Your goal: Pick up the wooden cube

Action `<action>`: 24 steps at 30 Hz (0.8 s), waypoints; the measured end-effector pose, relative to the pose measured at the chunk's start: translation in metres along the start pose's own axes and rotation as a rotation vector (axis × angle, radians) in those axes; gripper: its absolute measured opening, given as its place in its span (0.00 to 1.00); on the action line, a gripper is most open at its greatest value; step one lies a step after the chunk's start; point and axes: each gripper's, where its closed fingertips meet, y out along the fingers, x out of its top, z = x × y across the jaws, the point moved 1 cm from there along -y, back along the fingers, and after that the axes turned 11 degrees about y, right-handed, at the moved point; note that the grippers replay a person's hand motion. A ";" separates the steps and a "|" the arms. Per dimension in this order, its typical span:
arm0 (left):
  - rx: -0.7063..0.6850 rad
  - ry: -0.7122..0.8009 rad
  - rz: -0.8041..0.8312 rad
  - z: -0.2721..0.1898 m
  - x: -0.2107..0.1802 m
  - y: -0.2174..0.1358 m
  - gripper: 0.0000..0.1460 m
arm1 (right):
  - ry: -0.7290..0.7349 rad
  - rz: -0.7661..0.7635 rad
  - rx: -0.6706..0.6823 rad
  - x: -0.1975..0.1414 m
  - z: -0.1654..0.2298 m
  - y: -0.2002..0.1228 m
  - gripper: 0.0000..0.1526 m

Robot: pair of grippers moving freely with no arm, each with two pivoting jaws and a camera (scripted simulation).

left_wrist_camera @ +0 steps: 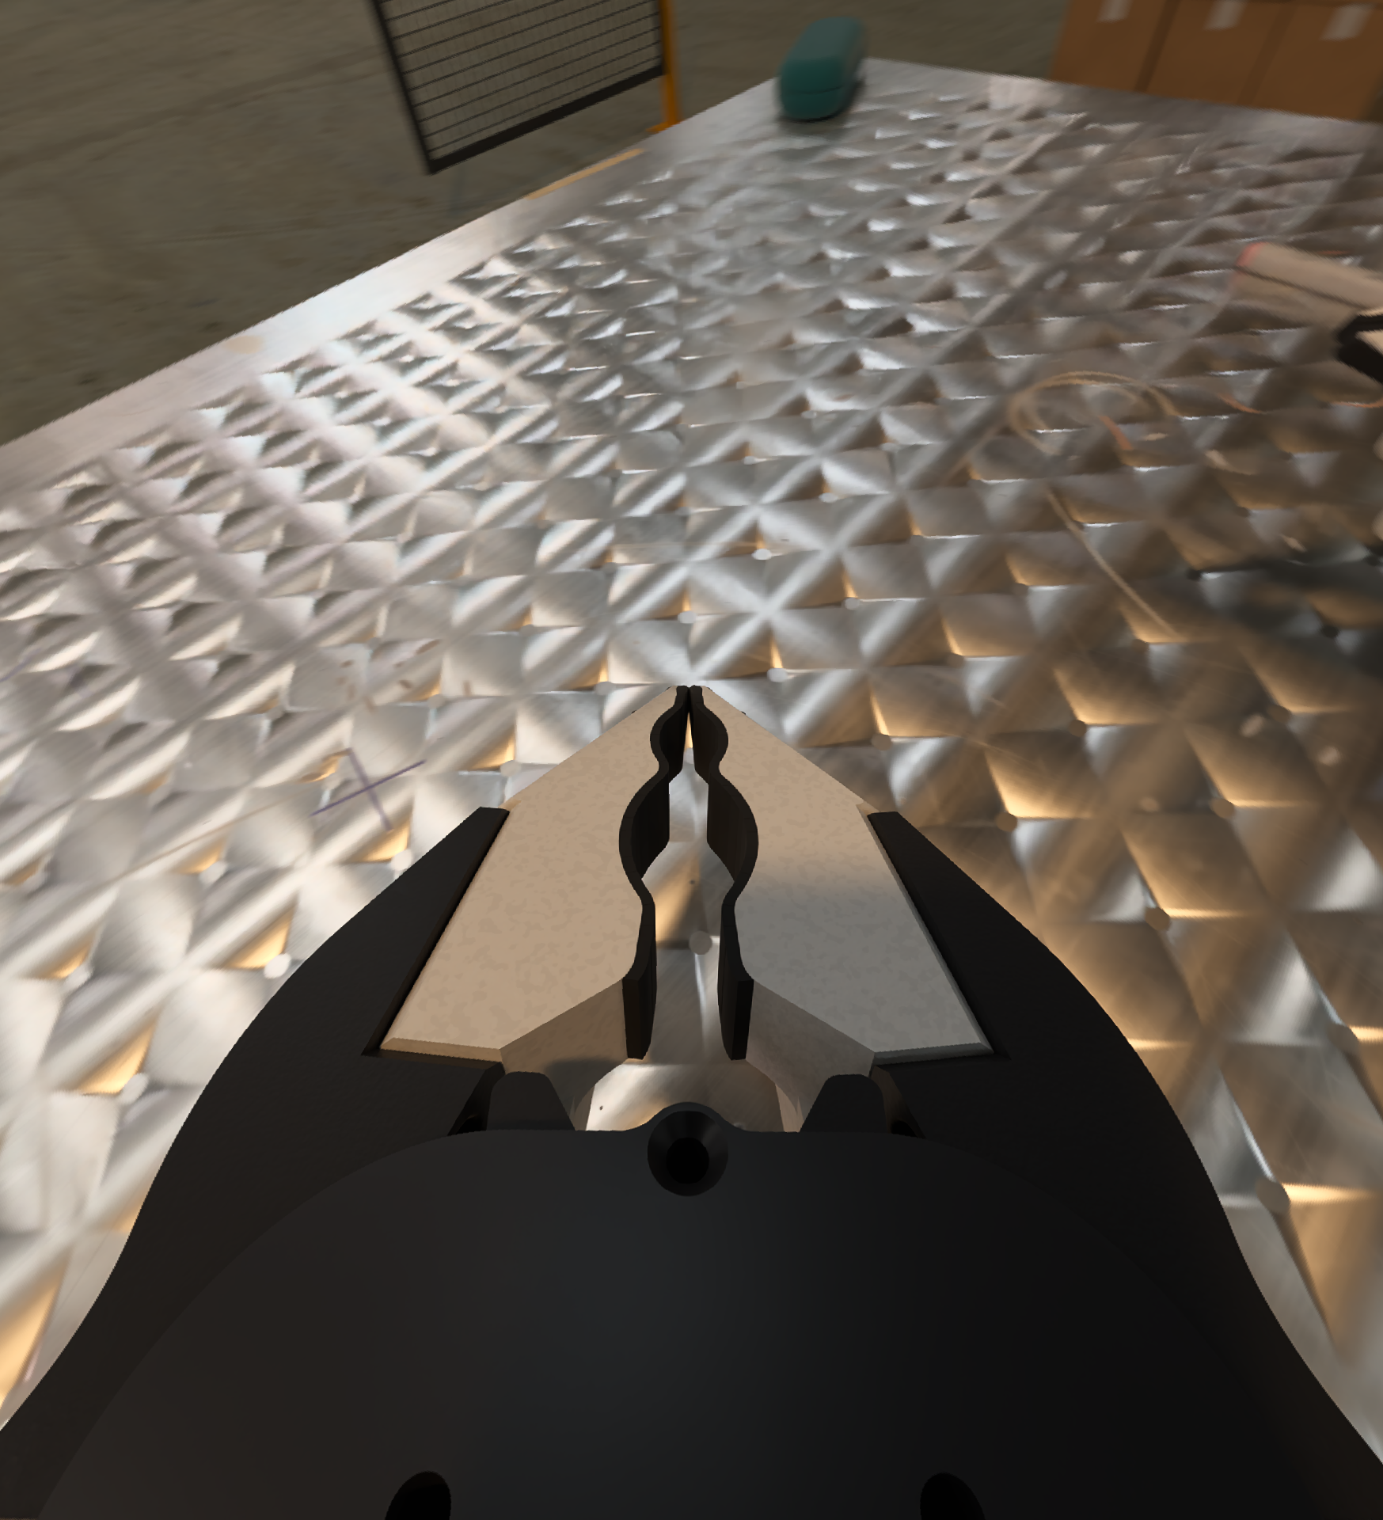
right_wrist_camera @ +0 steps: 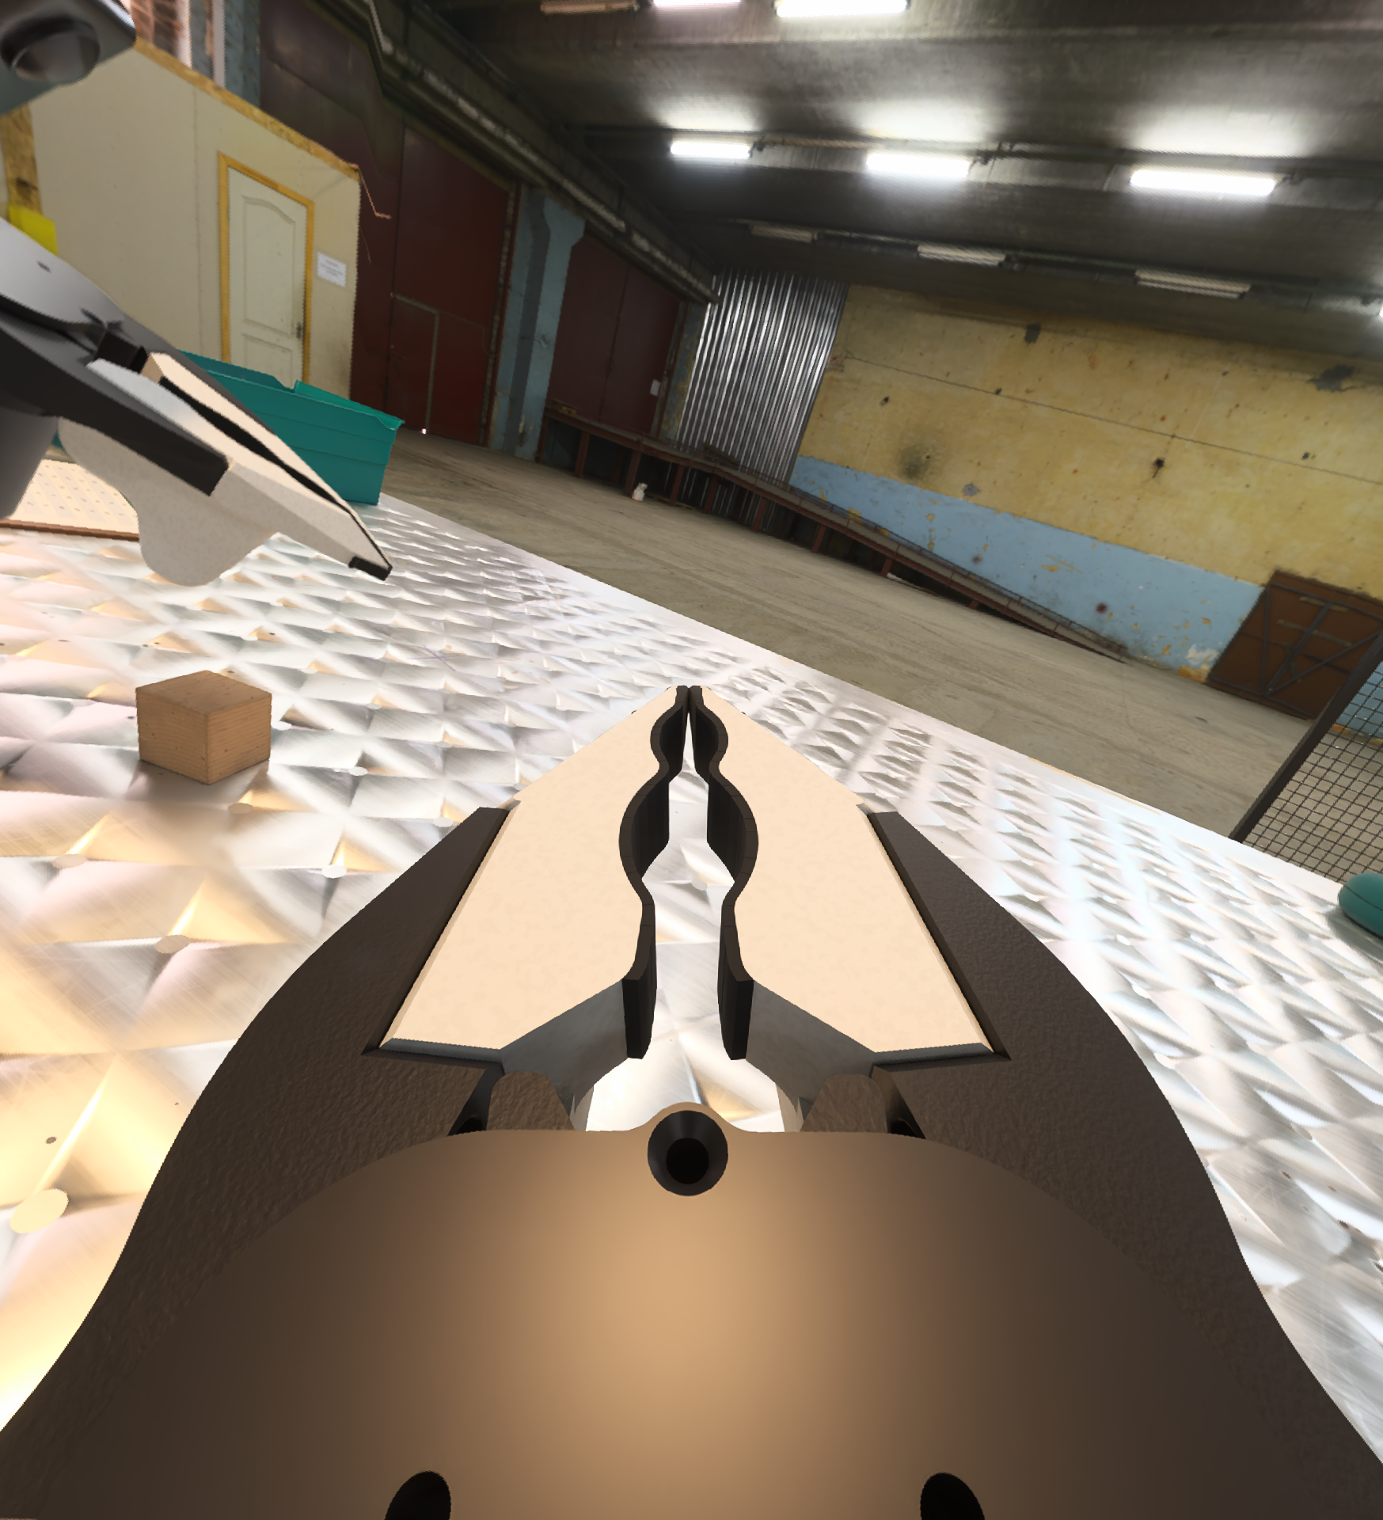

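Wooden cube [right_wrist_camera: 203, 727] sits on metal counter [right_wrist_camera: 507, 658], well in from edges, nothing touching it. Right tool [right_wrist_camera: 689, 691] closed, tips together, empty, cube off to its left. Left tool [left_wrist_camera: 689, 689] closed, empty, above bare counter. Teal case [left_wrist_camera: 822, 70] at far counter edge; teal bin [right_wrist_camera: 326, 444] beyond.

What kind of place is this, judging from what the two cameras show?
Probably a factory hall or warehouse. The right wrist view shows a concrete floor, ceiling strip lights and a wire-mesh fence. The wooden cube sits on a patterned metal table.
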 end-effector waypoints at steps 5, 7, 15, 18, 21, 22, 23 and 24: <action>-0.149 0.032 -0.054 -0.014 -0.004 0.000 0.00 | 0.001 0.005 0.004 0.000 0.001 0.000 0.00; -0.170 0.026 -0.053 -0.015 -0.007 -0.001 0.04 | -0.019 0.014 0.009 -0.001 0.003 0.001 0.00; -0.569 -0.034 -0.062 -0.043 -0.020 -0.022 0.40 | 0.013 0.009 0.018 -0.001 0.002 0.002 0.00; -0.686 -0.022 0.014 -0.055 -0.036 -0.028 0.44 | 0.043 0.003 0.012 -0.001 -0.001 0.001 0.00; -0.738 0.016 0.099 -0.064 -0.050 -0.031 0.49 | 0.048 0.001 0.013 0.000 -0.001 0.001 0.00; -0.748 0.030 0.114 -0.066 -0.053 -0.032 0.49 | 0.045 0.002 0.014 -0.001 0.000 0.001 0.00; -0.760 0.033 0.119 -0.067 -0.054 -0.034 0.49 | 0.042 0.004 0.015 -0.001 0.000 0.001 0.00; -0.774 0.028 0.119 -0.069 -0.054 -0.036 0.49 | 0.039 0.006 0.017 -0.001 0.001 0.002 0.00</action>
